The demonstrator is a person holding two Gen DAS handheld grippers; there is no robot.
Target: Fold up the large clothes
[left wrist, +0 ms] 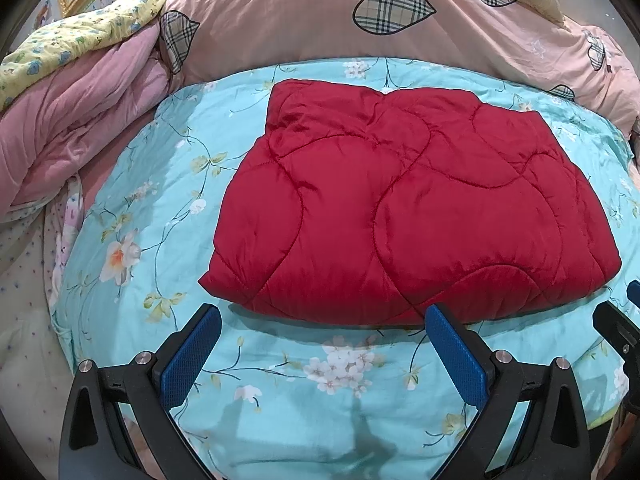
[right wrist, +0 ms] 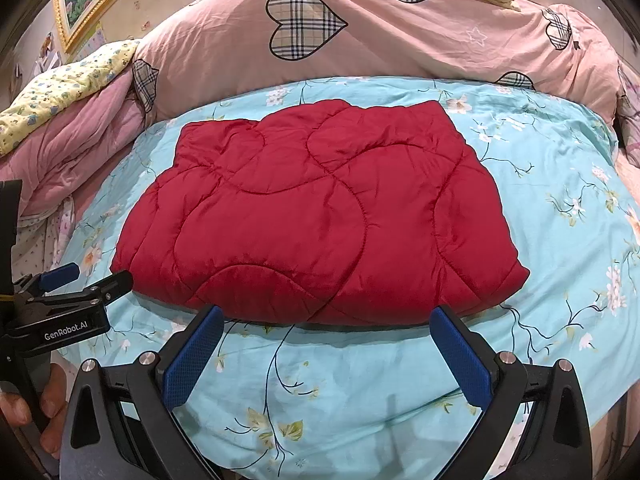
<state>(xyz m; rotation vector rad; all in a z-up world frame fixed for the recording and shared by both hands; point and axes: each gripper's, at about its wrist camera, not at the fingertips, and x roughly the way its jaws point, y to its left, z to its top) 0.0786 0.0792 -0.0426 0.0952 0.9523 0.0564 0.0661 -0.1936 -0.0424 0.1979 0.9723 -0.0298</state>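
Left wrist view shows the left tool (left wrist: 322, 320) wide open and empty, like the right tool (right wrist: 328, 320), just short of the folded red quilted jacket (left wrist: 408, 204), likely to regrasp its near edge.

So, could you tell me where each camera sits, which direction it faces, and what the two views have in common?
Left wrist: sits on the left gripper, looks forward at the folded red quilted garment on the blue floral sheet; the right gripper's tips enter at the right edge.
Right wrist: sits on the right gripper, same direction; the left gripper and the hand holding it show at the left.
Shared: garment, sheet, pink heart-print duvet behind.
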